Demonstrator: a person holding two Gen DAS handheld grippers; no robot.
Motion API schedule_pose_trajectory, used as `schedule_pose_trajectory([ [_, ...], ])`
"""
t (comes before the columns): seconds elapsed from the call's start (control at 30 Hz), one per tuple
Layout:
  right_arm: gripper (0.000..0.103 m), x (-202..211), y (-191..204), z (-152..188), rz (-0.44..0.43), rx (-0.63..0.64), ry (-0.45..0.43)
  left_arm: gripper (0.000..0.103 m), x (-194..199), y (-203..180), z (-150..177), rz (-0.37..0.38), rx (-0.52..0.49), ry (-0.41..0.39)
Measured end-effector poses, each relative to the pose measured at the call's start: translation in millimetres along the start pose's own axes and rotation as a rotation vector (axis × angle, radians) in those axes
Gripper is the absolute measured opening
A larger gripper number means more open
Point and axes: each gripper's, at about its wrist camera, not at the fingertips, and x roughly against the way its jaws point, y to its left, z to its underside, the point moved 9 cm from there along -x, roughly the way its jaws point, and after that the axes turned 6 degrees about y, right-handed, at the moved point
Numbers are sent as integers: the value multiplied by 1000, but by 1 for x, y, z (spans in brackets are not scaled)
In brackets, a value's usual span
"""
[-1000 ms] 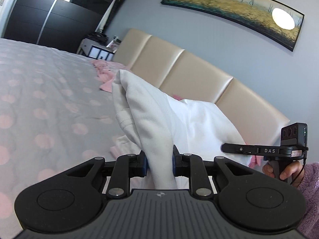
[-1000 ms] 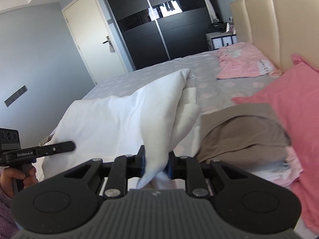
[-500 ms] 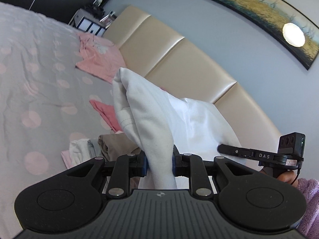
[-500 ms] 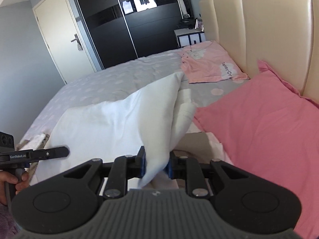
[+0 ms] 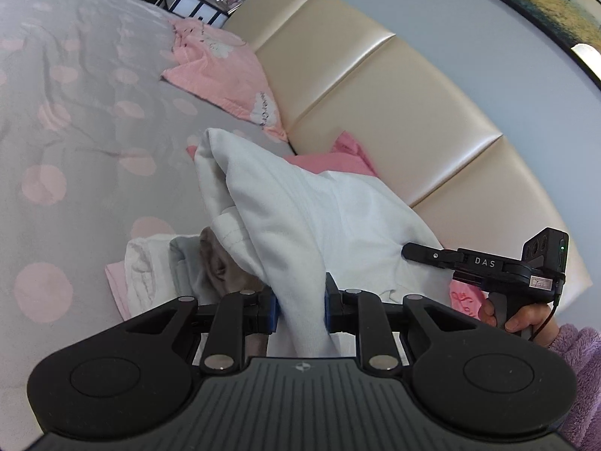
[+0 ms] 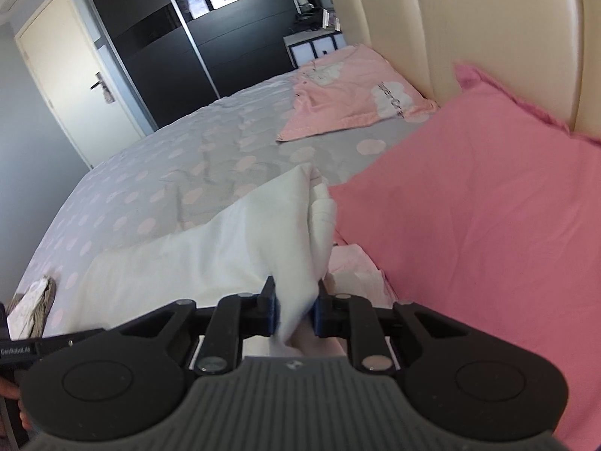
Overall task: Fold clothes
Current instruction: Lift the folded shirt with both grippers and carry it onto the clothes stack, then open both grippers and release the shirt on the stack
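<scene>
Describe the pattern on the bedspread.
The bedspread is grey with pink dots, clearest in the right wrist view.

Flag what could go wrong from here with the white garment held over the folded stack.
1. The left tool and right tool each pinch only a bunched edge of the white garment; it may slip or land creased.
2. The garment hangs right above the folded pile, so setting it down could drag and disturb the pile.
3. It could drape onto the pink pillow beside it.

Open polka-dot bedspread (image 6: 157,173) left, pink pillow (image 6: 469,206) and headboard (image 6: 488,37) blocking right
</scene>
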Motion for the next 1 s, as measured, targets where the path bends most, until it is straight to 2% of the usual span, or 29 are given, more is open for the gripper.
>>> schedule_pose_trajectory([
  [0.33, 22, -55, -40, 28, -39, -109, 30, 21, -27, 29, 11, -58, -19, 34],
  [0.53, 26, -59, -43, 35, -19, -154, 12, 23, -30, 25, 14, -102, -61, 34],
  [0.63, 33, -52, -37, 34, 35, -135, -11, 30, -28, 20, 14, -138, -81, 25],
  [0.7, 43, -44, -34, 33, 62, -124, -41, 37, -22, 16, 14, -162, -100, 10],
  [0.77, 45, -31, -33, 30, 87, -120, -93, 48, -13, 12, 15, -186, -127, -12],
  [0.93, 49, 12, -27, 28, 126, -110, -208, 49, 13, 0, 23, -223, -187, -65],
  [1.0, 56, 25, -20, 31, 128, -98, -228, 49, 23, -6, 26, -234, -215, -81],
])
